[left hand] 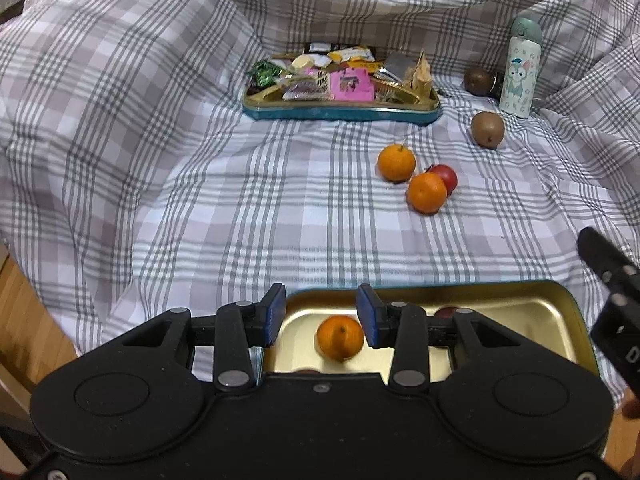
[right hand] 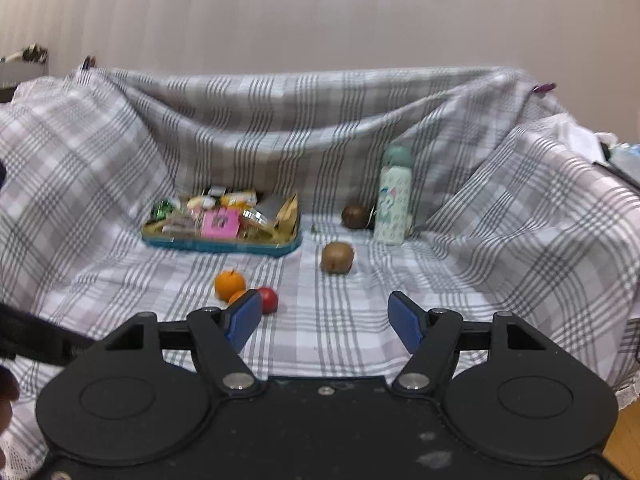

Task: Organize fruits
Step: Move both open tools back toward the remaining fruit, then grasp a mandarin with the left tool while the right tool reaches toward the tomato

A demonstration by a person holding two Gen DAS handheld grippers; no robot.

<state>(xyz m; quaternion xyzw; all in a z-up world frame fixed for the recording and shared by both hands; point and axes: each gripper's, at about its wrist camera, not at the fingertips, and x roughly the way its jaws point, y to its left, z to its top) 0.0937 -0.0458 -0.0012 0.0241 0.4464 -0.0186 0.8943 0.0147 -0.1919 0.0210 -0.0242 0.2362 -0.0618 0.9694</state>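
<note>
Plaid cloth (left hand: 200, 184) bears our snack tin (left hand: 340, 114), bottle (left hand: 520, 76) upper right; left gripper (left hand: 322, 316) shut, empty, above trayed orange (left hand: 340, 338); right gripper (right hand: 326, 320) wide, empty

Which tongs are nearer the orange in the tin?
Left. The left tongs hang right over the orange in the tin, without gripping it. The right tongs are open over bare cloth, with the orange out of their view.
</note>
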